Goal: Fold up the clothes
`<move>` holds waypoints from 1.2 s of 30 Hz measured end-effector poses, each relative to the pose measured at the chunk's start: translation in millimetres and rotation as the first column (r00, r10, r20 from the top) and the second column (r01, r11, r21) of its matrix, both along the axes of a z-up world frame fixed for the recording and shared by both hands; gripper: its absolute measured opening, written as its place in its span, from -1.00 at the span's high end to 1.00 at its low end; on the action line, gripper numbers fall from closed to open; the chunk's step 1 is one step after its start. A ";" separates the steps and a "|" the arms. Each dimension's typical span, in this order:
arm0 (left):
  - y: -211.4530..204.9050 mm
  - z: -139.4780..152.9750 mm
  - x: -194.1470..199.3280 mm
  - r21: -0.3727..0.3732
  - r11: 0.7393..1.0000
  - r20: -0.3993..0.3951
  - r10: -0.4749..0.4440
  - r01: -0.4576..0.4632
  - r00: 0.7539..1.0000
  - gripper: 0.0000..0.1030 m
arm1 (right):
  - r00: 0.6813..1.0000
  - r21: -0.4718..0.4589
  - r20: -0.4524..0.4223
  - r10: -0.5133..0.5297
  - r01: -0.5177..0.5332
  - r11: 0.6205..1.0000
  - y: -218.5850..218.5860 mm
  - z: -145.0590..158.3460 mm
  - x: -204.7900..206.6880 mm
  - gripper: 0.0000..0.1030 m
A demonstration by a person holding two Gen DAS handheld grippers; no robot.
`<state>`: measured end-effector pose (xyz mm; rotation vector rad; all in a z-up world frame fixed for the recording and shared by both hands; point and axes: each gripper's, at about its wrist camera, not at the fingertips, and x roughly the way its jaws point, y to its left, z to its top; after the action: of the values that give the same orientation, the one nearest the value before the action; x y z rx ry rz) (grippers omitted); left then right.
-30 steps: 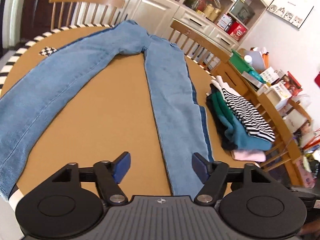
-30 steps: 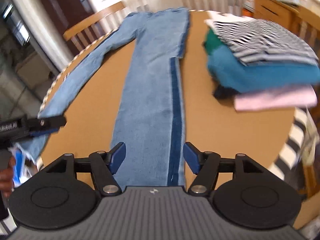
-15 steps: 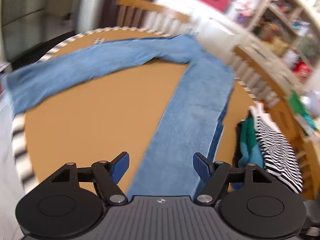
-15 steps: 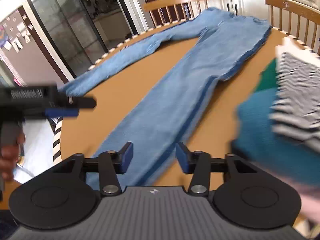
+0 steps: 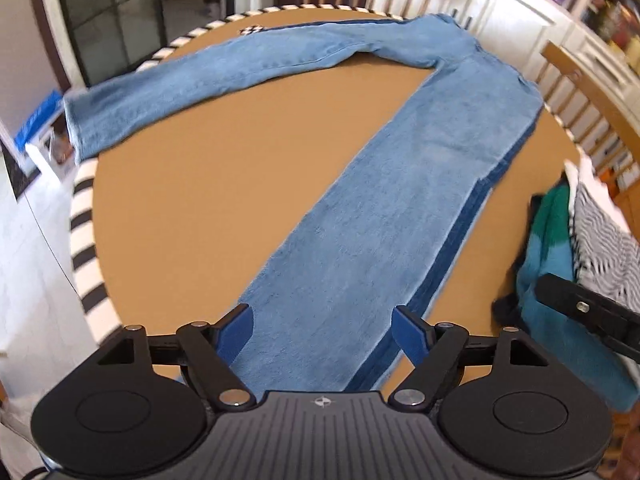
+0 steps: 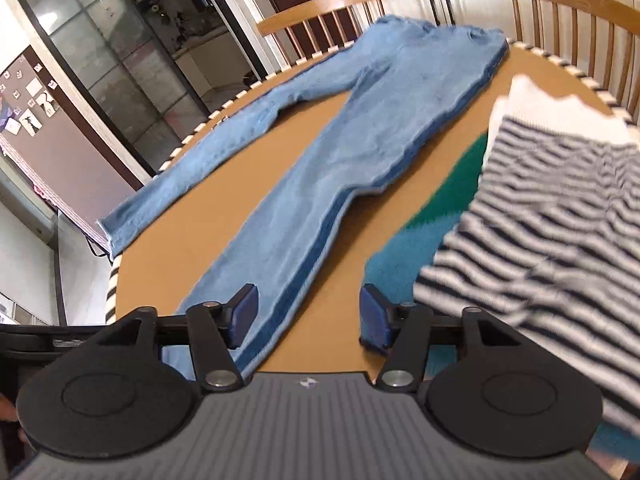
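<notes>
The round table (image 5: 192, 184) carries the jeans (image 5: 360, 248) spread flat — one leg running ahead between the fingers of the left gripper (image 5: 322, 330), spread wide and empty. The folded stack (image 6: 560, 216) lies beyond the right finger of the right gripper (image 6: 308, 314) — likewise agape, holding nothing.

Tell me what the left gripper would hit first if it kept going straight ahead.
Probably the jeans: the left gripper has open jaws straddling the near leg, which runs directly ahead on the table. Its height above the denim is unclear.
</notes>
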<state>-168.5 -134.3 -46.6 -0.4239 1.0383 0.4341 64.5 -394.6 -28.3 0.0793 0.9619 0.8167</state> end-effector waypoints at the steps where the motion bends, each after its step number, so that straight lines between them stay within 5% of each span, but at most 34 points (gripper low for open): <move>1: 1.0 -1.8 2.3 -0.012 1.000 0.003 0.010 -0.010 1.000 -0.52 | 1.000 -0.008 0.017 0.003 -0.003 1.000 -0.8 4.0 4.5 -0.44; 9: -6.7 -7.0 13.4 -0.061 0.986 -0.042 0.151 -0.154 0.988 -0.59 | 0.996 0.018 0.087 0.000 -0.001 1.000 -18.7 38.4 72.1 -0.48; 11: -10.4 -8.4 15.2 -0.100 0.962 -0.056 0.248 -0.253 0.967 -0.67 | 0.992 0.003 0.122 0.021 -0.021 1.000 -21.1 44.5 99.8 -0.59; 13: -13.6 -11.4 13.7 -0.196 0.905 -0.051 0.375 -0.378 0.926 -0.72 | 0.985 -0.014 0.167 0.051 -0.050 0.999 -22.3 47.2 131.1 -0.62; 15: -20.2 -15.0 10.7 -0.299 0.825 -0.023 0.495 -0.479 0.868 -0.72 | 0.977 -0.012 0.200 0.080 -0.079 0.997 -24.2 46.1 172.1 -0.65; 17: -32.8 -18.5 5.4 -0.369 0.725 -0.014 0.621 -0.582 0.784 -0.72 | 0.981 0.004 0.179 0.074 -0.076 0.997 -28.3 42.2 217.7 -0.65; 19: -47.2 -23.3 2.5 -0.405 0.642 -0.011 0.709 -0.651 0.705 -0.73 | 0.992 0.039 0.118 0.048 -0.053 0.998 -35.3 34.5 266.1 -0.65; 21: -57.3 -29.1 5.5 -0.410 0.588 -0.038 0.753 -0.697 0.657 -0.73 | 0.999 0.073 0.037 -0.013 0.011 0.997 -44.3 23.8 310.9 -0.65; 23: -69.2 -34.7 2.1 -0.461 0.495 -0.053 0.813 -0.736 0.580 -0.73 | 0.993 0.120 -0.078 -0.085 0.094 0.988 -54.6 6.6 355.6 -0.65; 27: -94.9 -51.8 -6.3 -0.609 0.262 -0.068 0.923 -0.749 0.378 -0.72 | 0.934 0.201 -0.327 -0.146 0.220 0.955 -59.8 -47.5 423.0 -0.43; 29: -101.5 -62.7 -6.1 -0.646 0.177 -0.098 0.946 -0.743 0.310 -0.67 | 0.880 0.197 -0.446 -0.163 0.274 0.942 -56.1 -74.4 443.8 -0.42; 32: -104.3 -70.3 -5.2 -0.626 0.110 -0.097 0.971 -0.772 0.217 -0.67 | 0.819 0.158 -0.542 -0.187 0.318 0.935 -50.8 -100.1 455.7 -0.42; 36: -104.4 -76.4 -5.9 -0.622 0.036 -0.081 0.991 -0.782 0.110 -0.66 | 0.830 0.159 -0.537 -0.148 0.273 0.949 -37.3 -105.8 457.0 -0.42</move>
<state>-174.4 -238.7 -123.0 -1.7405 0.2650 1.2127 521.5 -431.9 -134.1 0.6296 1.3368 0.7060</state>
